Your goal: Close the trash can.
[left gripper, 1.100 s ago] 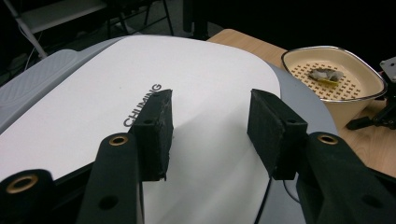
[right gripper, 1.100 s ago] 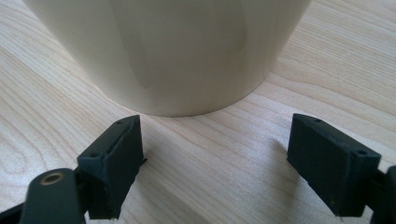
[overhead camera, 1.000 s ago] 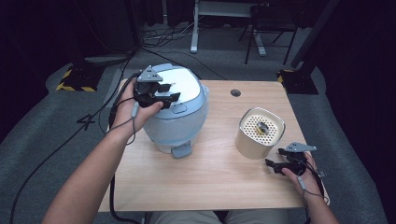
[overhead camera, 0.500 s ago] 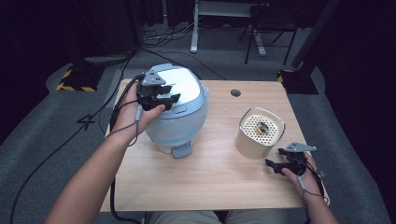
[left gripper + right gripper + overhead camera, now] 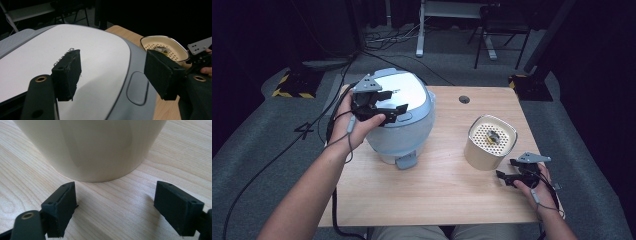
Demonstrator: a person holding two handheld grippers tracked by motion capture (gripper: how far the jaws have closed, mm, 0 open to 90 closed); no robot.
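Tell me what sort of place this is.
Probably a lab or studio recording space, not a kitchen: a bare wooden table stands on grey carpet, cables trail across the floor, black drapes hang around, and hazard-striped stand bases sit nearby.

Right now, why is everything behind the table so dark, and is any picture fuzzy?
High view: light falls on the table while the room behind stays dim. Left gripper view: the near pads look soft, and the white lid of the cooker is bright. Right gripper view: the cream pot is close and blurred, with a shadow under it.
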